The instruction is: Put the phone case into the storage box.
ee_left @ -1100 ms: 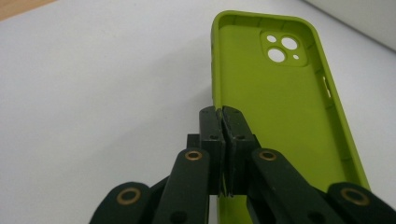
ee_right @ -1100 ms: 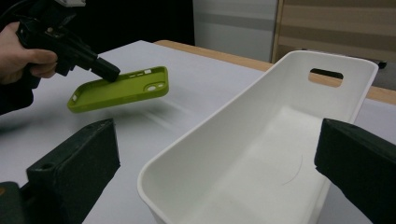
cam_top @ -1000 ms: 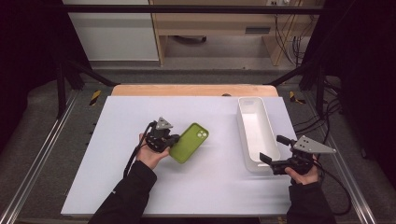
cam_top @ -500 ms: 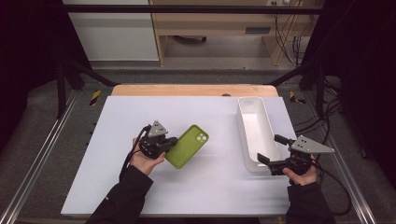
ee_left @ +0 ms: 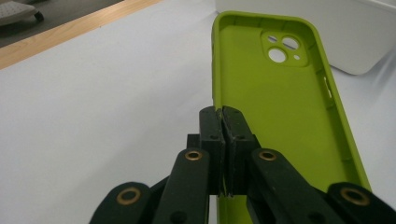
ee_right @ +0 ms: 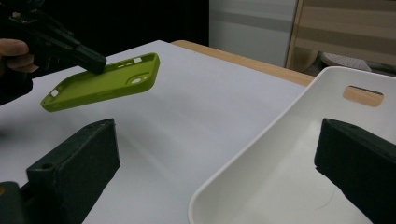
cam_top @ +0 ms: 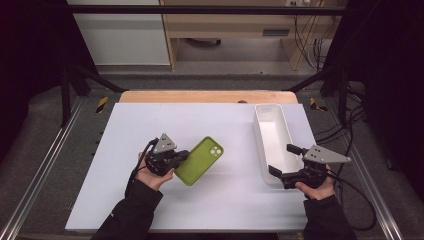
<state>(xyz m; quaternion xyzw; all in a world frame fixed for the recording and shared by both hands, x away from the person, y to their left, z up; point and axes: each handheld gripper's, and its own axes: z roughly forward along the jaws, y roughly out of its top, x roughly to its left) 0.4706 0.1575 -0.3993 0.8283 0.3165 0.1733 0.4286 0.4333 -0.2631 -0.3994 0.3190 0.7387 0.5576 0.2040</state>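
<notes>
A green phone case [cam_top: 200, 160] hangs tilted just above the white table, its open inside facing up. My left gripper [cam_top: 180, 156] is shut on its near left edge; in the left gripper view the jaws [ee_left: 223, 116] pinch the case's rim [ee_left: 275, 107]. My right gripper [cam_top: 283, 160] is open at the near end of a long white tray [cam_top: 272, 112]. In the right gripper view its jaws [ee_right: 215, 163] stand wide apart, one outside the tray wall [ee_right: 299, 154] and one over its inside. That view also shows the case [ee_right: 102, 81] held by the left gripper [ee_right: 60, 46].
The white tabletop [cam_top: 150, 120] has a wooden strip [cam_top: 200, 96] along its far edge. Metal frame rails [cam_top: 45, 165] run along both sides. Cables [cam_top: 360, 195] trail off at the right. The tray holds nothing that I can see.
My left gripper has shifted slightly left and nearer with the case in it. My right gripper has edged left, closer to the tray's near end.
</notes>
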